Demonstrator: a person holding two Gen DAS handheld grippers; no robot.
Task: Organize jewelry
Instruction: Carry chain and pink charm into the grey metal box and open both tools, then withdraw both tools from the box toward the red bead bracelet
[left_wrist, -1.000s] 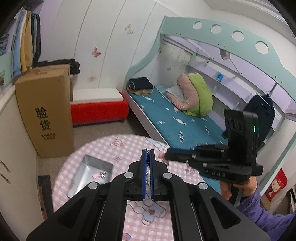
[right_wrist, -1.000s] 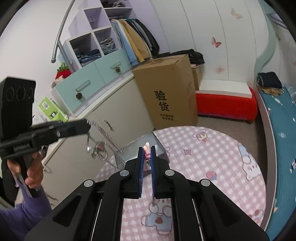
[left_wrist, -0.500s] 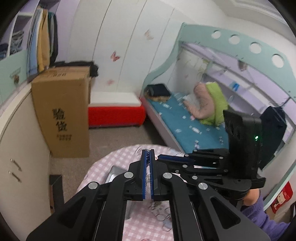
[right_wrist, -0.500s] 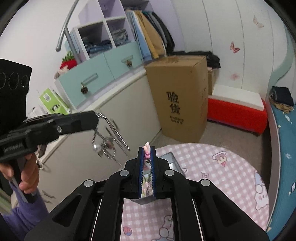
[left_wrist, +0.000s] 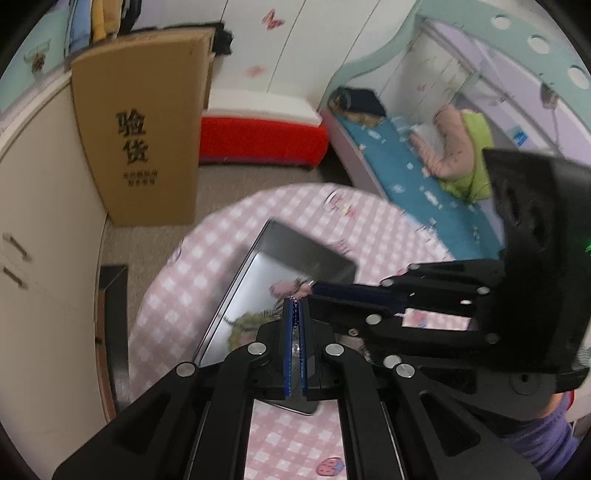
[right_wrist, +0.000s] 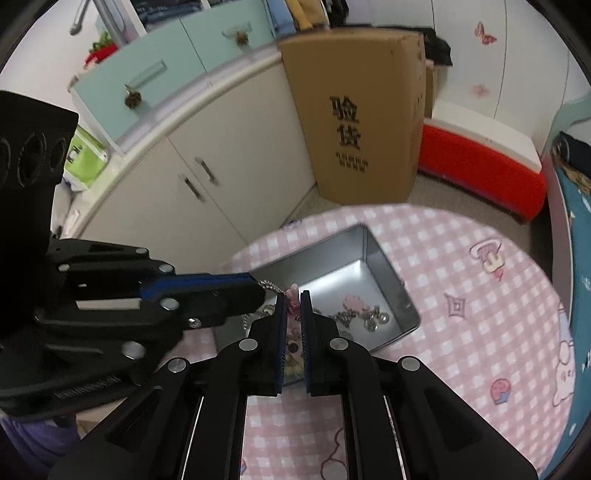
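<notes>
Both hand-held grippers hovered over the metal tin (right_wrist: 384, 258) on the round counter (right_wrist: 480, 295) with its pink checked cloth. The left hand-held gripper (left_wrist: 295, 306) had its blue pads pressed together on a silver chain (right_wrist: 267, 285), which ran across to the right one. The right hand-held gripper (right_wrist: 291, 295) was pinching a small pink charm (right_wrist: 293, 295) at its tips, pads nearly closed on it. The two tips sat just beside each other, above the near end of the tin. Inside the tin, a pink charm with silver chain and beads (right_wrist: 360, 312) lay on the bottom toward the near right corner. The left view was blurred. A cardboard box (right_wrist: 362, 110) stood on the floor beyond the counter, beside a red and white bench (right_wrist: 480, 162).
</notes>
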